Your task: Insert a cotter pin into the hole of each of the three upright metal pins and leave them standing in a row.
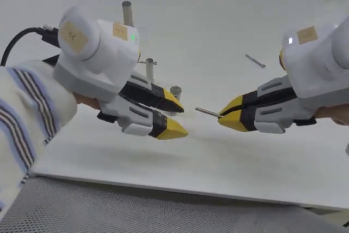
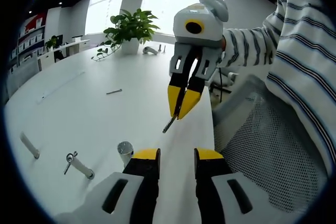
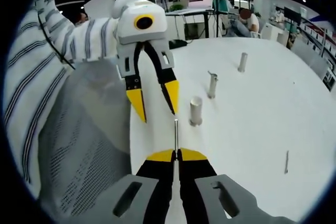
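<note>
Head view: a cotter pin (image 1: 206,112) is clamped between the fingers of the right gripper (image 1: 221,117), close to the nearest upright pin (image 1: 175,92) on the counter (image 1: 218,36). The left gripper (image 1: 182,119) is held opposite, its fingers apart. The middle pin (image 1: 149,69) is already crossed by a second cotter pin (image 2: 69,160); a spare cotter pin (image 1: 255,61) is left lying farther back.
</note>
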`<state>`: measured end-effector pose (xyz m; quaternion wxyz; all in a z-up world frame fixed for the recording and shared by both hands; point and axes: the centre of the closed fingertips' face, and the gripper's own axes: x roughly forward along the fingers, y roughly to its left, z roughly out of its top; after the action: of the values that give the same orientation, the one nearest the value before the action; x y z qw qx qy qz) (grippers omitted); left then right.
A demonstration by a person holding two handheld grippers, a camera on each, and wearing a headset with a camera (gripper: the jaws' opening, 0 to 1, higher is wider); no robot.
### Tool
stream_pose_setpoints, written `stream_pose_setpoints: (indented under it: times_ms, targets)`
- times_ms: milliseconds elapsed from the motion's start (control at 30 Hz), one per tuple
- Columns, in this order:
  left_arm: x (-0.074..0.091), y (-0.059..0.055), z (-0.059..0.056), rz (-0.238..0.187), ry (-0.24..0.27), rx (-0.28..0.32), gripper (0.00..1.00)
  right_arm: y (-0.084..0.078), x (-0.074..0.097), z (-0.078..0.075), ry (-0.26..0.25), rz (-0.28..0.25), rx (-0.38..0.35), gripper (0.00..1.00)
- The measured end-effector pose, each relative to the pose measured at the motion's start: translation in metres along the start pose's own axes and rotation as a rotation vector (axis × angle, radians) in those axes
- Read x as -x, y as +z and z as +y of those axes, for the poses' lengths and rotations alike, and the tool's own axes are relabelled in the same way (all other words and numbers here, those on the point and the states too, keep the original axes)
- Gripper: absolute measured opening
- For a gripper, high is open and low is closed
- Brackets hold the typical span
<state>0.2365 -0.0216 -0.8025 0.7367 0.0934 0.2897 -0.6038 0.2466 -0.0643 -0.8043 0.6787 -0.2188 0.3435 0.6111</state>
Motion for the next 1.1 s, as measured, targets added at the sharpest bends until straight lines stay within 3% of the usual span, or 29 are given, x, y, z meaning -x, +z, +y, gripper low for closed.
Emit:
stream_pose_setpoints:
  times_ms: [233,367,600,867,1100]
  targets:
    - [0.009,-0.017,0.013,0.02,0.054,0.024,0.28,0.001,-0.006,-0.003,-0.029,0.005,-0.018,0.04]
    - [0.012,-0.02,0.022,0.016,0.084,0.023,0.29,0.001,-0.009,-0.006,-0.043,0.012,-0.028,0.04]
    - [0.012,-0.026,0.049,0.022,0.178,0.006,0.3,0.005,-0.014,-0.005,-0.063,0.0,-0.071,0.04]
    - [-0.002,-0.027,0.064,0.043,0.199,-0.058,0.3,0.003,-0.018,-0.001,-0.069,-0.005,-0.104,0.04]
    - [-0.015,-0.028,0.063,0.055,0.177,-0.084,0.29,0.002,-0.017,-0.003,-0.093,-0.008,-0.135,0.04]
